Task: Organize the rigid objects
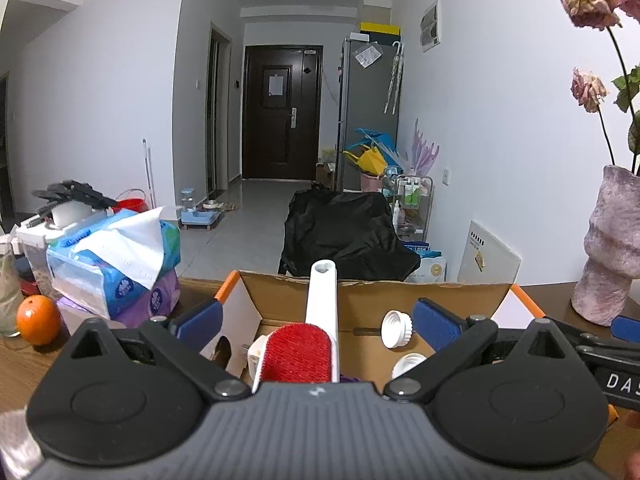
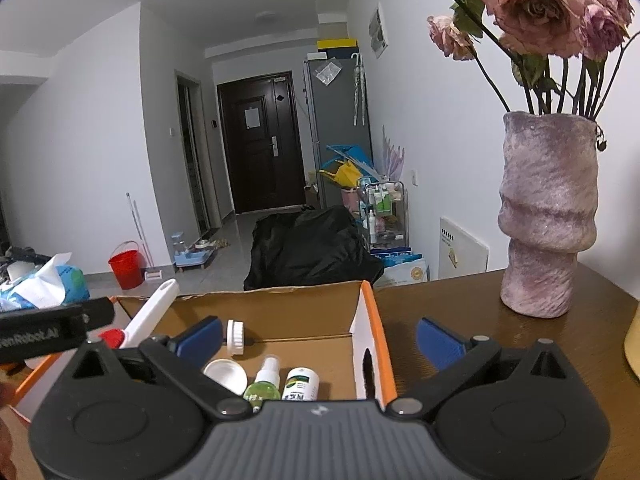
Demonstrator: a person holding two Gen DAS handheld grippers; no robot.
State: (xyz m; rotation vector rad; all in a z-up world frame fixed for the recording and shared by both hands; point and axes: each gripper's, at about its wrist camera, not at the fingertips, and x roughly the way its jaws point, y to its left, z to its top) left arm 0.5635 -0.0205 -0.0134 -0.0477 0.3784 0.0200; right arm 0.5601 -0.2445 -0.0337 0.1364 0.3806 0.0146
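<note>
An open cardboard box with orange edges sits on the wooden table. Inside it a lint brush with a red pad and white handle leans on the back wall, beside two white caps. In the right wrist view the same box also holds a green spray bottle and a white bottle. My left gripper hovers over the box, jaws wide open, the brush between them untouched. My right gripper is open too, straddling the box's right wall with nothing gripped.
A purple vase of dried roses stands on the table right of the box. Tissue packs and an orange lie to the left. Beyond the table edge are a black-covered chair and a red bucket.
</note>
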